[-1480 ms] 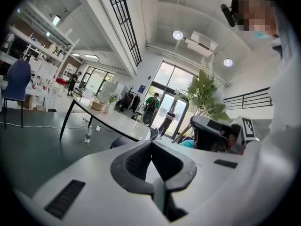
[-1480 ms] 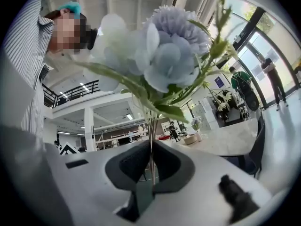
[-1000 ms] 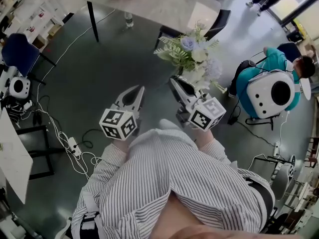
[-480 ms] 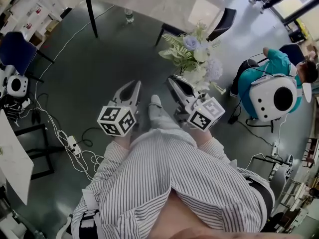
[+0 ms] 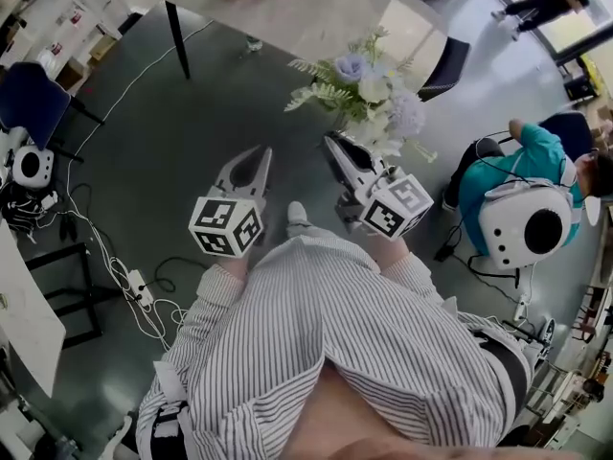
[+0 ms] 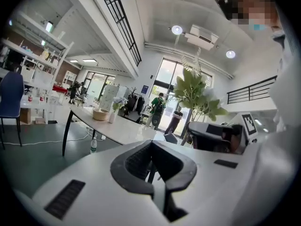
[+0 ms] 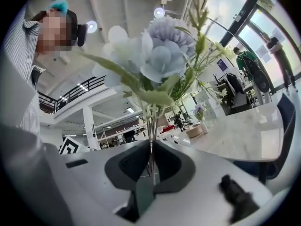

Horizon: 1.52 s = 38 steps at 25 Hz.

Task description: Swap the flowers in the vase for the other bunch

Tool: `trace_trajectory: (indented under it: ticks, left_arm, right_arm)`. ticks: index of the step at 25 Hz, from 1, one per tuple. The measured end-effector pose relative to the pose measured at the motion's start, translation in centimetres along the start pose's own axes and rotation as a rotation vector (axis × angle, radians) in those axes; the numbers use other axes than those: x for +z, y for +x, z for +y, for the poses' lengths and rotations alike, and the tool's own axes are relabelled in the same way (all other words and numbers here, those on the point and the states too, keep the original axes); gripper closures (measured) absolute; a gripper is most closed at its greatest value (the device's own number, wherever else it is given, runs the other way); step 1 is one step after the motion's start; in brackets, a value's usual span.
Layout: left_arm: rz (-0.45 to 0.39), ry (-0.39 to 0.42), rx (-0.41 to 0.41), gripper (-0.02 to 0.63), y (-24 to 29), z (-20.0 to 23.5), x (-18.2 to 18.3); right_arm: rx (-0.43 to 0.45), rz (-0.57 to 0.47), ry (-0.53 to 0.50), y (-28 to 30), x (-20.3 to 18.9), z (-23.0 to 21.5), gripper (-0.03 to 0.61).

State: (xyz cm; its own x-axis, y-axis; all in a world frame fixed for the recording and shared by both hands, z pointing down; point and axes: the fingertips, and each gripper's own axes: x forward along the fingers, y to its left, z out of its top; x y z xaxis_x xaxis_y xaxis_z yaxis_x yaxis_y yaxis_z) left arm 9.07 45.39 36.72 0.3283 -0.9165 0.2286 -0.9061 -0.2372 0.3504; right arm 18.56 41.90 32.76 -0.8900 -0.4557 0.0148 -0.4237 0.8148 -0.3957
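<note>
right gripper [image 5: 334, 143]: the jaws are nearly together and clamp the thin stems [image 7: 151, 160] of a bunch of flowers [image 5: 369, 99]. the bunch consists of pale blue and white blooms with fern-like green leaves. in the right gripper view, the stems pass straight up between the dark pads and the blooms [image 7: 164, 51] fill the upper centre.

left gripper [image 5: 260, 153]: the jaws are fully together. in the left gripper view, nothing is between the pads [image 6: 141, 161]. this gripper is just beside the right one, on its left, and both point toward the bench [image 5: 316, 8].

location of the bunch: held in the air in front of the person, above the dark floor [image 5: 172, 142]. in the head view, its top overlaps the near edge of the bench. it touches no part of the bench.

items on the bench:
- a white vase [image 6: 114, 117] with a small bunch of pale flowers [image 6: 118, 102], upright, at the far part of the bench top.
- a round woven bowl [image 6: 100, 114], just beside the vase.

both also appear small in the right gripper view, vase [image 7: 203, 126] and bowl [image 7: 194, 131].

surroundings: a bottle [image 6: 93, 145] stands on the floor under the bench. a dark chair [image 5: 445, 65] stands at the right side of the bench. a seated person in a teal top [image 5: 498, 161] is further right. cables [image 5: 124, 266] lie on the floor at the left.
</note>
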Motion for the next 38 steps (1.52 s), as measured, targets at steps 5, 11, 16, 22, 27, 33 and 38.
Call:
trace_trajectory:
  ticks: [5,11,16,22,27,33,38]
  left_arm:
    - [-0.012,0.028,0.01,0.601,4.9,1.3,2.6]
    - [-0.015,0.061,0.017,0.601,10.7,2.3,4.6]
    - [-0.001,0.065,0.03,0.601,12.9,2.9,4.9]
    - [0.029,0.056,0.022,0.601,14.6,3.5,4.6]
    - [0.028,0.059,0.01,0.601,16.5,5.1,5.6]
    - [0.043,0.058,-0.002,0.601,18.9,8.0,6.7]
    - [0.049,0.044,-0.013,0.601,21.3,11.2,8.1]
  right_arm:
    - [0.025,-0.015,0.017,3.1,2.8,-3.8,0.541]
    - [0.023,0.016,-0.03,5.6,4.8,-8.7,0.543]
    - [0.004,0.01,-0.003,6.8,5.3,-11.5,0.543]
    - [-0.021,0.022,0.021,8.1,4.8,-13.4,0.543]
    - [-0.012,0.027,0.032,10.3,4.5,-14.5,0.543]
    - [-0.028,0.016,0.035,13.5,5.2,-16.4,0.543]
    - [-0.045,0.016,0.03,17.1,5.6,-18.2,0.543]
